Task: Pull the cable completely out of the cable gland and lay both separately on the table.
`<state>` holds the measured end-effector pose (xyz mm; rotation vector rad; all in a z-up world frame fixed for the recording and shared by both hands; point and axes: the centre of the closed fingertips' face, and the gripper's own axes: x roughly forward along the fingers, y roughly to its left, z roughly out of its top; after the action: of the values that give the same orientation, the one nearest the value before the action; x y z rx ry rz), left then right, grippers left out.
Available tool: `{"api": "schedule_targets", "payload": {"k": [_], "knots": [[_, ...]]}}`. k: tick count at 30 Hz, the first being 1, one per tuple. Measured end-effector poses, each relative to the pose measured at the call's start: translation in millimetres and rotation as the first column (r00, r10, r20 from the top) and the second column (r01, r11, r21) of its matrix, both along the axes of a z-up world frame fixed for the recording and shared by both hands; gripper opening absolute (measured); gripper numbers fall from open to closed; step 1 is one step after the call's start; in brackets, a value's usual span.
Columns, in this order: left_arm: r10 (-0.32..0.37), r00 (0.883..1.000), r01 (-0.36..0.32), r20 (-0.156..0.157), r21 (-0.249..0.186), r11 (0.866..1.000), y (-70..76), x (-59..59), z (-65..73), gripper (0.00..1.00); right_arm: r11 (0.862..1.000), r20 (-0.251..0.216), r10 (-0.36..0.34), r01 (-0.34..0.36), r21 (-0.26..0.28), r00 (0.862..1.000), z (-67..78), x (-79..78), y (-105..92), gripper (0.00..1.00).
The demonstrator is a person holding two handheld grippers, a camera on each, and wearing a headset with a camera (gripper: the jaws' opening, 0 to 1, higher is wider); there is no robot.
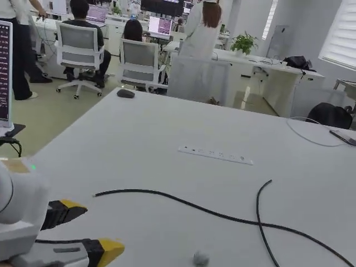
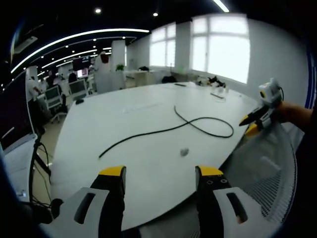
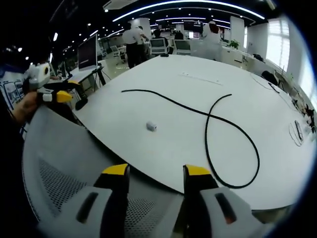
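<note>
L gripper [image 2: 161, 173]: yellow-tipped fingers [image 2: 113, 172] spread apart, nothing btwn them, sitting just off the near edge of the white table [image 2: 124, 129]. In head view it's at bottom left, tips parted there too.

R gripper [image 3: 151, 171]: fingers [image 3: 118, 170] likewise parted and empty, over a grey mesh chair back [image 3: 64, 163], short of the table edge. Each gripper also shows at the side of the other's view, held in a hand, off the table top.

The cable gland [image 3: 151, 126] is a small light-grey piece lying alone on the table near the front edge. It's clear of the black cable [image 3: 209, 115], not touching it. The cable lies flat just beyond the gland: one free end toward the L side, then it runs across and curls into a loop that crosses itself. Neither gripper touches either item.

Further out: flush power strip [image 1: 215, 154] mid-table, dark mouse [image 1: 125, 93] near the far edge, monitor [image 1: 4, 72] on the L, office chairs [image 1: 79, 41] & ppl at desks behind.
</note>
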<state>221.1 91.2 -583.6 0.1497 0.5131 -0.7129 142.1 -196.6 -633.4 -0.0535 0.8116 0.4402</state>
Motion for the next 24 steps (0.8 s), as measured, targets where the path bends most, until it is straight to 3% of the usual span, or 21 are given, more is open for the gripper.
{"api": "schedule_targets", "payload": {"k": [4, 6, 9, 10, 12, 24], "knots": [[0.033, 0.999, -0.033, -0.019, 0.011, 0.999, 5.7, 0.5, -13.6, 0.58, 1.000, -0.007, -0.019, 0.019, 0.007, 1.000, -7.8, -1.1, 0.1, 0.46], [0.047, 0.998, -0.047, -0.028, 0.006, 0.999, 6.9, 0.1, -20.1, 0.59, 0.998, 0.013, -0.044, 0.043, 0.037, 0.999, -6.1, 3.0, 0.6, 0.45], [0.049, 0.998, -0.049, -0.051, 0.011, 0.999, 6.9, -2.1, -26.7, 0.59, 0.996, 0.001, -0.055, 0.055, 0.068, 0.998, -8.2, 2.5, 3.8, 0.46], [0.047, 0.998, -0.046, -0.045, 0.013, 0.999, 6.1, -4.3, -24.3, 0.60, 0.995, -0.002, -0.065, 0.065, 0.077, 0.998, -8.0, 2.5, 4.1, 0.45], [0.046, 0.998, -0.046, -0.032, 0.012, 0.999, 5.6, -4.4, -21.7, 0.60, 0.995, 0.002, -0.069, 0.069, 0.074, 0.998, -7.7, 3.0, 3.9, 0.46], [0.058, 0.997, -0.057, -0.042, 0.023, 0.998, 11.1, -4.8, -30.6, 0.59, 0.995, -0.016, -0.090, 0.090, 0.039, 0.996, -17.8, 1.9, 1.5, 0.46]]}}
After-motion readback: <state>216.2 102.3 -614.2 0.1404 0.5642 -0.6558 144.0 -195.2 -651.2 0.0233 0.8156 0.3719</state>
